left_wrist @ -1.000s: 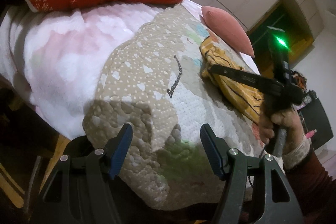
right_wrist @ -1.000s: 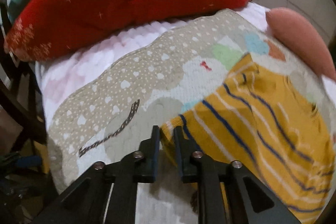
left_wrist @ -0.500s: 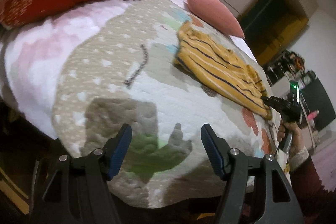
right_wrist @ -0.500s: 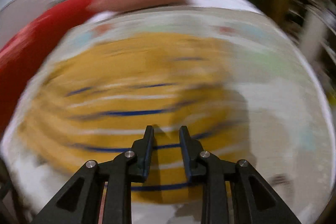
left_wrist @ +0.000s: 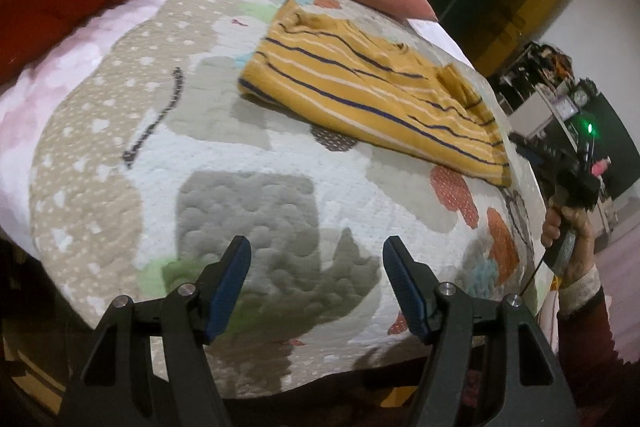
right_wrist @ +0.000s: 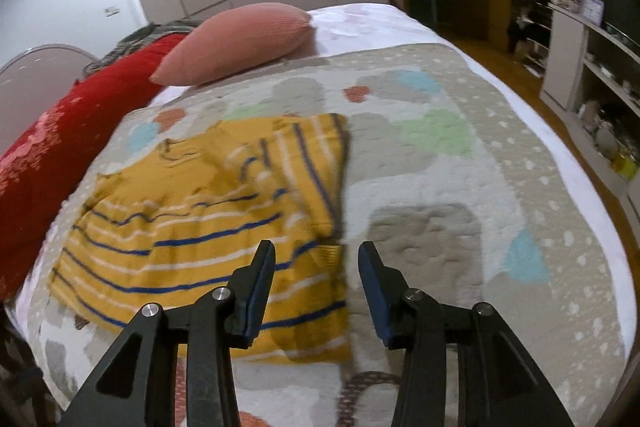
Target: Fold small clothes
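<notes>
My right gripper [right_wrist: 316, 267] nearer, opening, empty, over near corner of striped garment [right_wrist: 208, 227]; left gripper [left_wrist: 316, 267] open, well apart.

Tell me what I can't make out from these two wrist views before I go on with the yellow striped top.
- Yellow striped top, right wrist view: motion blur hides how its folded layers line up.
- Top's underside, both views: hidden by the cloth itself.
- Right gripper, jaws opening over the top's near corner: contact with the cloth unclear.
- Right gripper's fingers, left wrist view: hidden behind the quilt edge; only the hand shows.
- Shelf items: too small.
</notes>
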